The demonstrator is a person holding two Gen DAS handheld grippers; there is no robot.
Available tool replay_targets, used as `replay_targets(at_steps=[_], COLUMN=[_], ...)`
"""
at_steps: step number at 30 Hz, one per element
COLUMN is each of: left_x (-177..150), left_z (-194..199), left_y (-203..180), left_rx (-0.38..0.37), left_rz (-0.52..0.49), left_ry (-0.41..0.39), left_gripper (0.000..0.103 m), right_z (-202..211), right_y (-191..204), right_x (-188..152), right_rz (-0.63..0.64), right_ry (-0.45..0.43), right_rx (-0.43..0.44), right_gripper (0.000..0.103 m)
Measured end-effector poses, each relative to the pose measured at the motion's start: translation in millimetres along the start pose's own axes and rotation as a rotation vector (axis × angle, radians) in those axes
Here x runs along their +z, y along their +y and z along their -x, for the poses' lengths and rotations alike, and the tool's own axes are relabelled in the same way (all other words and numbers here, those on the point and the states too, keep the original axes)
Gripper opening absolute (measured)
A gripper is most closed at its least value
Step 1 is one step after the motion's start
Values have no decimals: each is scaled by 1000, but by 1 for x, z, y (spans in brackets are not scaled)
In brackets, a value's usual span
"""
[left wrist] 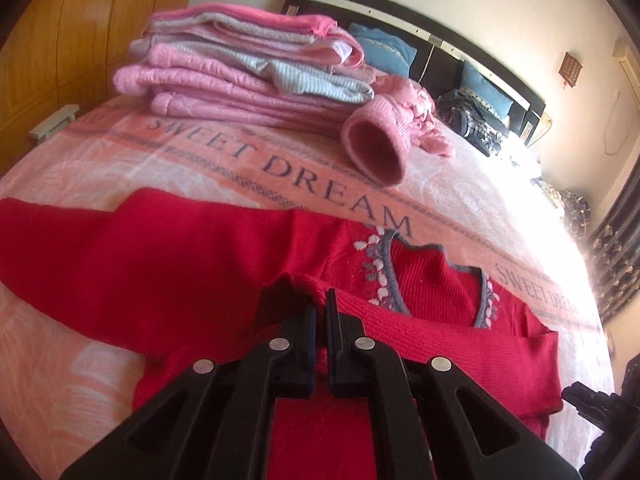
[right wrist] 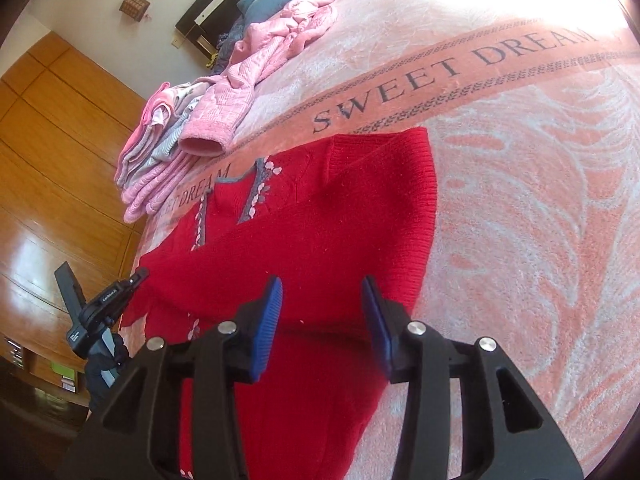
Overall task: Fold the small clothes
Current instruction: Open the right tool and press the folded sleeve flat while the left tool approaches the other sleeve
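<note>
Pinching a fold of the red knit sweater (left wrist: pixel 224 264) spread on the bedspread (left wrist: pixel 120 168), the left gripper (left wrist: pixel 321 300) should carry it across smoothly while the right gripper (right wrist: pixel 322 292), jaws apart above the cloth, steadies it.

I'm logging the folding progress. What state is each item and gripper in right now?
Red sweater: lying on the bed, one sleeve folded across the body, the other spread out.
Left gripper: shut on a pinch of the red sweater.
Right gripper: open, above the sweater.
Pink stack: folded, piled.
Pink jacket: crumpled, unfolded.
</note>
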State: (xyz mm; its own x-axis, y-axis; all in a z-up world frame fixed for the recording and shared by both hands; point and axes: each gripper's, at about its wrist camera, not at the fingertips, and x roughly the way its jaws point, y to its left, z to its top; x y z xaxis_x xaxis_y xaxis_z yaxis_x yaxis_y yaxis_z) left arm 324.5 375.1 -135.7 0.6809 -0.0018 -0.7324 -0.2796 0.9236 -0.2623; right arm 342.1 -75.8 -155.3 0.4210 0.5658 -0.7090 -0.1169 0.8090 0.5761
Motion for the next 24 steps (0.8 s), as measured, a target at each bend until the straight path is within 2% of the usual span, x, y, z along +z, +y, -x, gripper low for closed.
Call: replay_targets(at_steps=[1, 3, 4, 7, 8, 10, 12, 14, 18, 20, 24], left_x=[-4, -14, -17, -17, -14, -5, 7, 14, 6, -3, -21], left_z=[-8, -19, -22, -16, -10, 15, 36, 47, 33, 16, -21], left_y=[2, 4, 6, 9, 10, 12, 7, -2, -23, -27, -16], left_rx=[8, 35, 36, 35, 49, 40, 14, -36, -114, -117, -71], left_rz=[-5, -17, -23, -48, -48, -30, -36, -50, -74, -69, -39], left_ry=[30, 71, 83, 86, 75, -5, -64, -80, -4, 47, 163], left_gripper=[5, 9, 13, 16, 18, 21, 28, 35, 37, 37, 37], right_z=[-6, -18, -21, -18, -15, -7, 1, 3, -10, -20, -35], right_y=[-1, -6, -7, -7, -5, 1, 12, 23, 39, 39, 28], right_x=[-1, -5, -7, -9, -9, -9, -7, -6, -10, -14, -22], right_rz=[-8, -15, -8, 15, 16, 22, 50, 69, 100, 100, 75], right_ry=[14, 58, 63, 70, 71, 53, 34, 24, 46, 67, 95], right_rx=[-22, -105, -116, -115, -114, -96, -82, -65, -71, -92, -105], right_gripper=[42, 34, 31, 32, 33, 40, 41, 43, 46, 46, 44])
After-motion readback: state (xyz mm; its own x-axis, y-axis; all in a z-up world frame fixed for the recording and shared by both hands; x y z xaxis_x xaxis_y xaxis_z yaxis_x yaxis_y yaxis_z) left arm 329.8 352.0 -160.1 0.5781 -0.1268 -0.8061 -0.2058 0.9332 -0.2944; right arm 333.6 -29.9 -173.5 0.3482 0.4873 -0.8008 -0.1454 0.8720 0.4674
